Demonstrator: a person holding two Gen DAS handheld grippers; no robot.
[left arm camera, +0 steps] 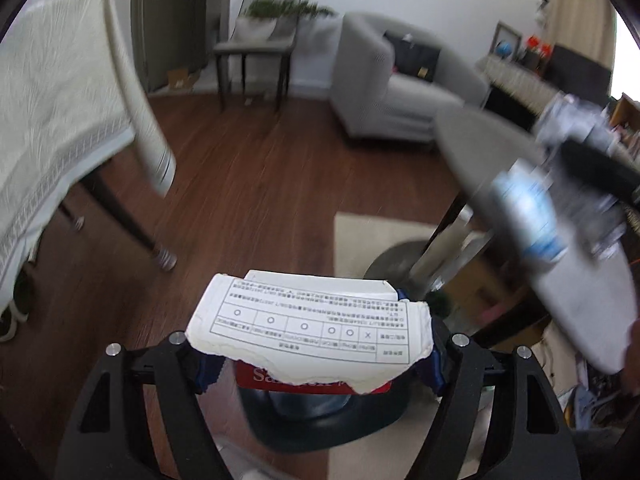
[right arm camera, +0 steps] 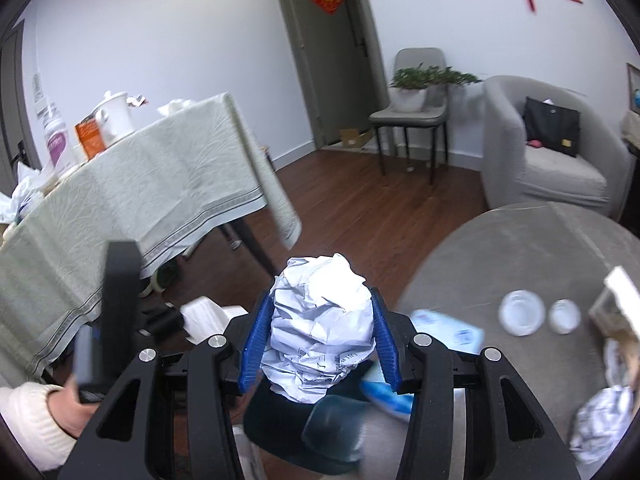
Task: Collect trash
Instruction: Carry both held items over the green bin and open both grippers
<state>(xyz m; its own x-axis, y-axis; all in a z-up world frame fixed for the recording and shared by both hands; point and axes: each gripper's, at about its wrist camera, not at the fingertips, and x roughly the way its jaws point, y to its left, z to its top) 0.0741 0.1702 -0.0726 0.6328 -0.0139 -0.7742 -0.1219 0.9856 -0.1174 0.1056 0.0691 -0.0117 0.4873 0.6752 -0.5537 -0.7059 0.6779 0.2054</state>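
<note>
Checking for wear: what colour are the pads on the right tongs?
Blue, ribbed pads; clearest in the right wrist view.

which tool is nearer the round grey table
Right. The right tool, gripping crumpled paper, hangs beside the round grey table; the left tool, holding a torn box, is farther off.

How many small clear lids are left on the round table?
2: both lie side by side on the round table, the larger lid left, the smaller lid right. Others may be hidden beyond the frame.
</note>
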